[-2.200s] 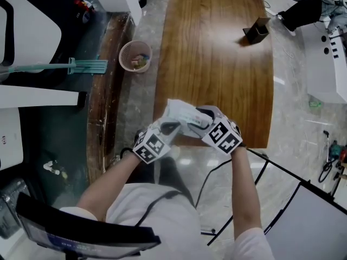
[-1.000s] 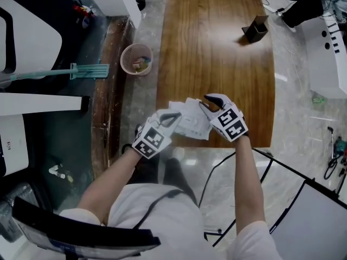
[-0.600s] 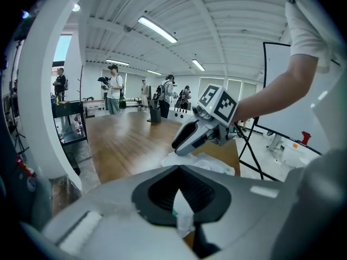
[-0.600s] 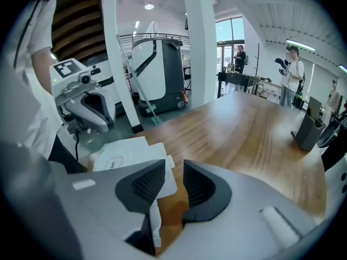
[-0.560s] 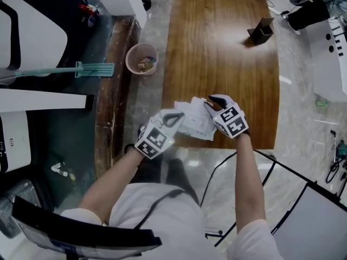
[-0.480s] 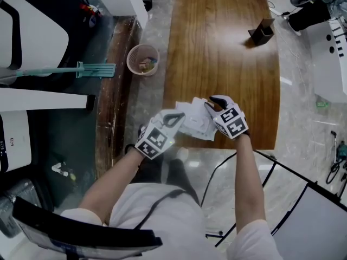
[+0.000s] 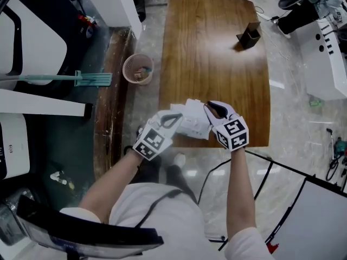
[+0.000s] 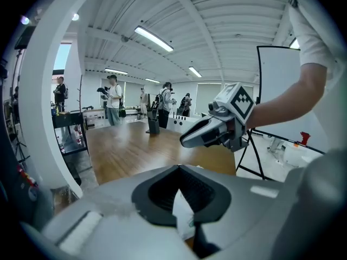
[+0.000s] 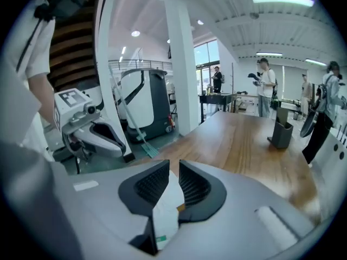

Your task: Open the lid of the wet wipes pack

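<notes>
A white wet wipes pack [image 7: 191,120] hangs in the air between both grippers, over the near edge of the wooden table [image 7: 217,53]. My left gripper [image 7: 177,118] is shut on the pack's left edge; a thin white strip of the pack [image 8: 183,216] shows between its jaws [image 8: 181,199]. My right gripper [image 7: 209,109] holds the pack's right side. Its jaws are closing on a white fold of the pack [image 9: 165,210], which fills the gap of the right gripper [image 9: 168,186]. Each gripper sees the other: the right gripper [image 8: 187,140] and the left gripper [image 9: 120,149].
A dark pen holder [image 7: 247,36] stands far back on the table. A pink waste basket [image 7: 137,69] and a green mop [image 7: 76,79] lie on the floor at left. White equipment [image 7: 325,53] stands at right. Several people [image 8: 114,99] stand in the distance.
Both grippers have lifted the pack slightly. The right gripper has rolled at the wrist and its jaws have narrowed on the pack. The left grip is unchanged.
</notes>
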A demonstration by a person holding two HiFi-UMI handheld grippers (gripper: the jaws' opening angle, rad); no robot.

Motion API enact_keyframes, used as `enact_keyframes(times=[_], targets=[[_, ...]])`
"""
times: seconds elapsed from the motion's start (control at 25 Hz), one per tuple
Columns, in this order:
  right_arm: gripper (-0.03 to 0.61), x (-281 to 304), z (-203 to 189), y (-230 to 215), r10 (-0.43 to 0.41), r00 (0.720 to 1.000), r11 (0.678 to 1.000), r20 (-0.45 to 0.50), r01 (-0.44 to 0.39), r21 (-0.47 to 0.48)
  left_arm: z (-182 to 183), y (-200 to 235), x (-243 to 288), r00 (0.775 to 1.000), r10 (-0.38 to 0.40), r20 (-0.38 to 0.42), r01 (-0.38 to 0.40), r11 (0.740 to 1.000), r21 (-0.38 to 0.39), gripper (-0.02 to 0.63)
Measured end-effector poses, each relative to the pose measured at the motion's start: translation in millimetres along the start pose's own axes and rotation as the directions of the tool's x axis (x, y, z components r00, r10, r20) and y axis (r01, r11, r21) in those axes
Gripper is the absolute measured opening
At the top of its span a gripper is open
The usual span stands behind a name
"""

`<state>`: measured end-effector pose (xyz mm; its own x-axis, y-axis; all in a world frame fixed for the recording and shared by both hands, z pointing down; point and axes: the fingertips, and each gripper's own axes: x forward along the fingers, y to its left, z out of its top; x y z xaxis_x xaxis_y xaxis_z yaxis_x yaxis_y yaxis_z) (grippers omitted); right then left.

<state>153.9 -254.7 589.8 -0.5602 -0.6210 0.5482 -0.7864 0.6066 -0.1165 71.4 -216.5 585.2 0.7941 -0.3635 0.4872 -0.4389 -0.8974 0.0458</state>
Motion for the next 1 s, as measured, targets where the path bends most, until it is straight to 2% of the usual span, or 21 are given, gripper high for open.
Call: enact_keyframes(times=[0.12,0.2,0.56,0.84,1.0], targets=[[0.052,-23,10,16,-0.024,0.993,0.995,0.113,0.012,0.102,18,-9,-8,0.999,0.001,0.039,-0.001,1.0,0.007,0.005],[0.041,-39,14,28,-0.044,0.985,0.99,0.165,0.022,0.137,32,-16,-16,0.997,0.0,0.073,-0.001,1.0,0.014,0.005],[0.025,-114,36,79,-0.144,0.944,0.984,0.298,0.106,0.141,85,-47,-52,0.979,-0.007,0.204,-0.003,0.999,0.049,0.005],[0.009,-156,33,104,-0.2,0.925,0.978,0.323,0.169,0.12,100,-61,-81,0.966,0.007,0.26,-0.021,0.998,0.053,0.005],[0.009,-175,41,112,-0.236,0.894,0.97,0.38,0.195,0.142,107,-64,-93,0.956,0.012,0.291,-0.025,0.999,0.042,0.005]])
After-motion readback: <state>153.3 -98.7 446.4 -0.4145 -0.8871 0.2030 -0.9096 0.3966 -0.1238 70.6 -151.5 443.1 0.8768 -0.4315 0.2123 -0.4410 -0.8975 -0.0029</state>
